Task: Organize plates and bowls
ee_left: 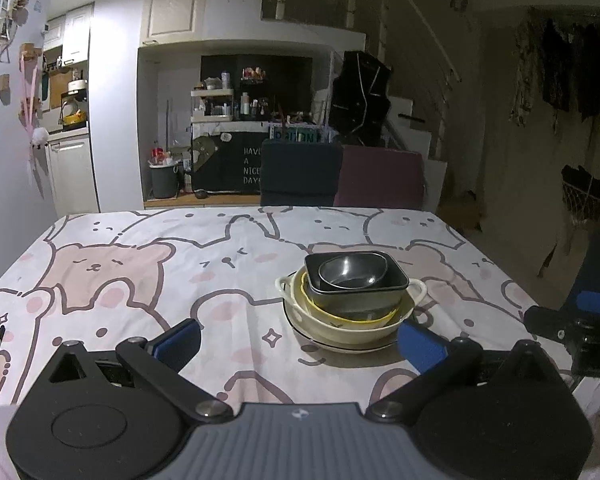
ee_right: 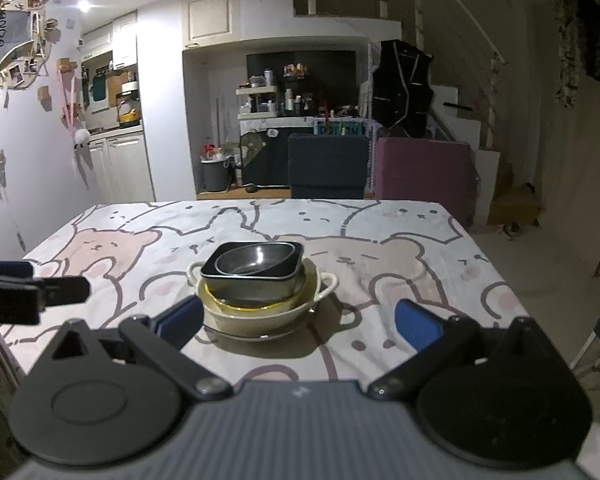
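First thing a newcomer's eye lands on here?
The nested stack of dishes mid-table: a round dark bowl inside a dark square dish, inside a cream two-handled bowl, all on a plate. Next, the bear-print tablecloth under it. Both the left gripper and right gripper are open and empty, short of the stack.

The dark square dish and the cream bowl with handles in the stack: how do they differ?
The dark square dish has a rounded-square rim and no handles, while the cream bowl is round with two small side handles. The dark square dish sits higher, nested inside the cream bowl. The dish holds a small dark round bowl; the cream bowl rests on a plate. Both stand upright.
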